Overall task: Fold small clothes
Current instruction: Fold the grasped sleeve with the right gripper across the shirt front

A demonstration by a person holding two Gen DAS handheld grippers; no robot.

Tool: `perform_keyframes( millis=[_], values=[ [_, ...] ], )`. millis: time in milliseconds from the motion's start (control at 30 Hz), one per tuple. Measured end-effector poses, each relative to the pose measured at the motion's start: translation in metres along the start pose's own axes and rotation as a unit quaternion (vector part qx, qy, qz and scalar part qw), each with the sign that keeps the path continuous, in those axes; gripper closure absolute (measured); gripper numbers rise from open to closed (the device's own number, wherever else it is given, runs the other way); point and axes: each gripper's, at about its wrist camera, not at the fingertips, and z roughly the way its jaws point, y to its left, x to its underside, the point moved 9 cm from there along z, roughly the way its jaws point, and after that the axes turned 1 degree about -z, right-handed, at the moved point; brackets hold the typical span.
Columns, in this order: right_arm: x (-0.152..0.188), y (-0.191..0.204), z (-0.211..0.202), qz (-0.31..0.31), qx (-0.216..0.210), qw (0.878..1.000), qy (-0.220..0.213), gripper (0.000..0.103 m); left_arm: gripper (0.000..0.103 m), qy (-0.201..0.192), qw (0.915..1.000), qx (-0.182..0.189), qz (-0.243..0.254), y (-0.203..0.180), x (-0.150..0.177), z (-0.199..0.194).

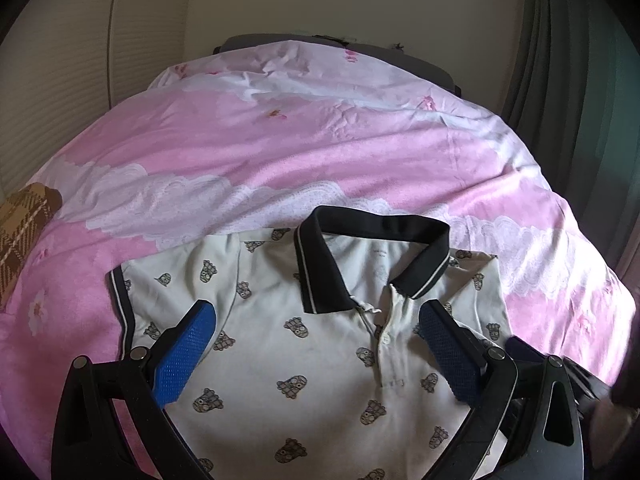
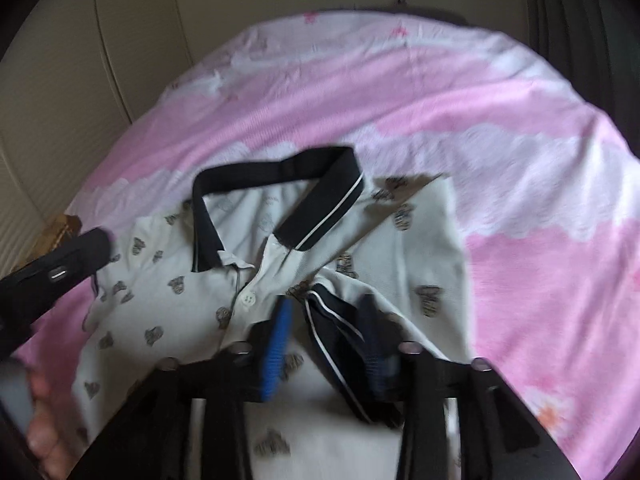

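the left tongs [image 1: 316, 324] stand wide open over the chest of a white polo shirt [image 1: 320, 360], gripping nothing. the right tongs [image 2: 326, 320] are narrowed around the shirt's dark-trimmed sleeve [image 2: 332, 328], folded in over the front. the shirt lies collar [image 1: 372, 256] up on a pink bed [image 1: 280, 140], with bare cover beyond the collar and on both sides.

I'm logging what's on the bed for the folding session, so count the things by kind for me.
Polo shirts: 1, the white printed polo shirt with a black collar
Bed covers: 1, the pink and white duvet
Plaid cloth items: 1, the brown plaid cloth at the bed's edge
Total: 3
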Motion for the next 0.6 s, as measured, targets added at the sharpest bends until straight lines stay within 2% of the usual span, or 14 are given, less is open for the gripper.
perform_keyframes(
  millis=[100,267,433,500,567,600],
  values=[
    [0.017,-0.012,-0.023,-0.007,0.021,1.0,-0.004,0.062,0.0,0.006,1.0,0.003,0.002,-0.003,0.003,0.001],
    [0.043,-0.02,-0.029,-0.016,0.039,0.999,0.015,0.063,0.0,0.008,0.9999,0.004,0.004,-0.006,0.004,0.002],
    [0.04,-0.019,-0.023,-0.034,0.065,0.997,0.008,0.068,0.0,0.006,1.0,0.006,0.004,-0.007,0.003,0.001],
    [0.038,-0.02,-0.019,-0.053,0.089,0.995,0.012,0.071,0.0,0.007,1.0,0.006,0.004,-0.007,0.004,0.001],
    [0.041,-0.023,-0.012,-0.065,0.108,0.992,0.026,0.083,0.0,0.008,0.9999,0.006,0.003,-0.007,0.004,0.001],
    [0.044,-0.025,-0.008,-0.067,0.111,0.991,0.037,0.085,0.0,0.009,0.9999,0.007,0.002,-0.006,0.004,0.001]
  ],
)
